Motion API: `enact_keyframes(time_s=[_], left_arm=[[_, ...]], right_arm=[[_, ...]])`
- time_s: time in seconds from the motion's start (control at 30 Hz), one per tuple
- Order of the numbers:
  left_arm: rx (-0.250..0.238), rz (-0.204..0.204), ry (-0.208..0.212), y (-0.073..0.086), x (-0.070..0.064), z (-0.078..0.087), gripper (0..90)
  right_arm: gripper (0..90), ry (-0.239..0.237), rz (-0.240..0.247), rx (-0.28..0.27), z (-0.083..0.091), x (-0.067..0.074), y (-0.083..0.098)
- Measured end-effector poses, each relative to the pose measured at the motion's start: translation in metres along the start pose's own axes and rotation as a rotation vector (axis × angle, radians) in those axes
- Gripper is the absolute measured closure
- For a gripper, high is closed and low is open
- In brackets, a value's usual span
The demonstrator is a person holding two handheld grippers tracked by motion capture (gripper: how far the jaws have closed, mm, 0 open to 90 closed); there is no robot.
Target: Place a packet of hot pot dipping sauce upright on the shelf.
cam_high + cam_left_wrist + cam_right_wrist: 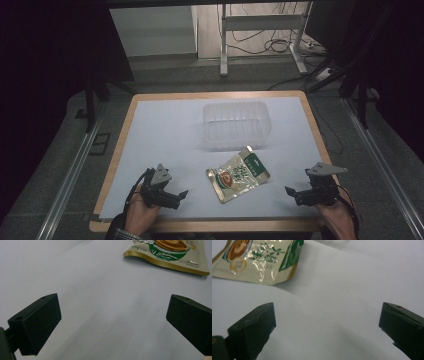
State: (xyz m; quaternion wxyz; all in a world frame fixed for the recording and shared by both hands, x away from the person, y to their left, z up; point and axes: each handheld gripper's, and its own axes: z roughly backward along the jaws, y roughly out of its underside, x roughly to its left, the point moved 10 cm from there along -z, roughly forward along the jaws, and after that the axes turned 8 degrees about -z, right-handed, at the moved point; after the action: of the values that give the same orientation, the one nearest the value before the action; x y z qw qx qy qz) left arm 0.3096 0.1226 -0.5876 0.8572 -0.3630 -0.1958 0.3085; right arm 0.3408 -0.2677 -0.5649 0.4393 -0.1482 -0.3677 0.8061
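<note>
A clear plastic tub (236,125) is seen standing toward the far edge of the white-topped desk (165,130), with nothing visible inside it. A cream and green food pouch (237,174) lies flat on the desk just in front of the tub, between the two claws. The left claw (183,193) is held near the front left corner, the right claw (289,191) near the front right corner; both are spread wide and grip nothing. The pouch's printed text is too small to be read, and it is cut off in both gripper views.

pouch (238,176): cream, green, gold trim | tub (236,124): clear | table (170,130): white, wood rim
</note>
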Motion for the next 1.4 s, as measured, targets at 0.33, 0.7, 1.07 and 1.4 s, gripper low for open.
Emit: enact_keyframes(time_s=[0.33, 0.7, 1.07, 1.4], left_arm=[[-0.035, -0.006, 0.014, -0.005, -0.004, 0.001, 0.0], [-0.045, -0.022, 0.002, -0.007, -0.004, 0.003, 0.0], [-0.041, -0.033, -0.005, -0.007, -0.003, 0.003, 0.0], [-0.039, -0.041, -0.012, -0.007, -0.003, 0.003, 0.0]], right_arm=[[0.0, -0.026, -0.045, -0.005, 0.001, -0.004, 0.001], [0.0, -0.031, -0.051, 0.008, 0.002, -0.001, -0.001], [0.0, -0.025, -0.023, 0.007, -0.002, 0.004, -0.002], [0.0, -0.034, -0.01, -0.014, -0.003, 0.007, -0.008]])
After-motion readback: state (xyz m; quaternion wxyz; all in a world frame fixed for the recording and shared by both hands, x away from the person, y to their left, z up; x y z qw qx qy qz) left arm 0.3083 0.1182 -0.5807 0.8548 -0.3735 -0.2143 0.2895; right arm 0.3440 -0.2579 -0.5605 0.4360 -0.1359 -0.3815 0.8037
